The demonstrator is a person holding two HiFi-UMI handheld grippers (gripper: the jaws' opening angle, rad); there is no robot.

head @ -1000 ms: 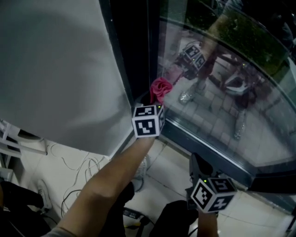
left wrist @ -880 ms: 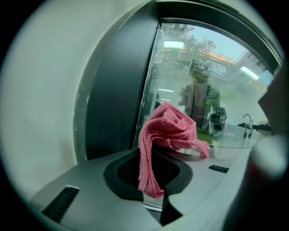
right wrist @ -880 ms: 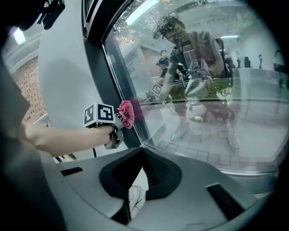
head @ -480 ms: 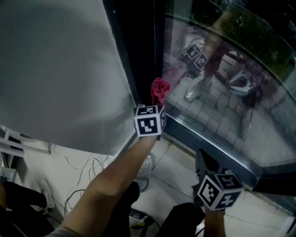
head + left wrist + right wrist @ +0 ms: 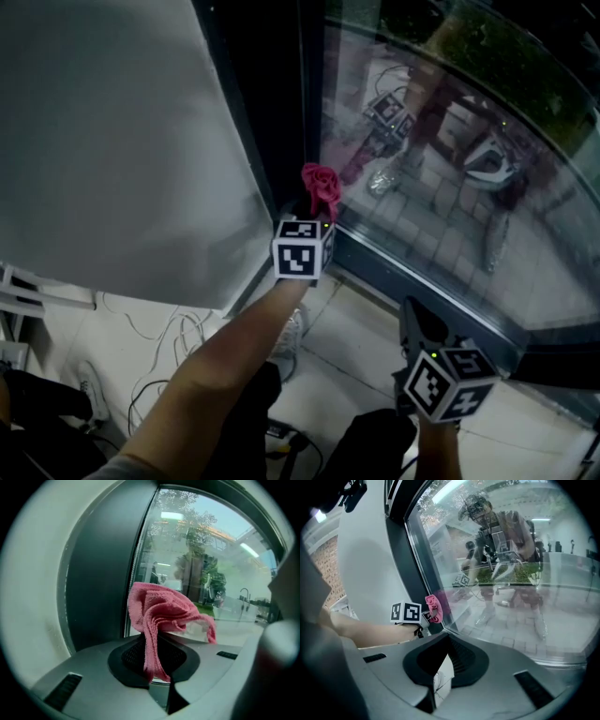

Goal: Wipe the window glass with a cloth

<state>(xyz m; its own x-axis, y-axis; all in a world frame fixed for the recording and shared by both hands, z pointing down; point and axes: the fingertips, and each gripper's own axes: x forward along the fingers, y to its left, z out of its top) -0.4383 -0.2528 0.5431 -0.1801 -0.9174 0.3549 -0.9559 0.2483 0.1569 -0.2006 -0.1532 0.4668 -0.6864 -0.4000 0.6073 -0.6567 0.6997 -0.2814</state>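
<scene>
By window glass [image 5: 450, 216], crumpled pink cloth [image 5: 322, 187]

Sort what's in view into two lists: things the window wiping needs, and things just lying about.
For the job:
- pink cloth, pinched in the shut jaws of the left gripper
- window glass

Lying about:
- cables on the floor
- white rack, far left
- right gripper, shut and empty, held low

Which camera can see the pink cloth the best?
The left gripper view: the pink cloth fills the middle, big and sharp, pinched in the left gripper. The head view and right gripper view show it only as a small pink bunch by the window glass.
</scene>
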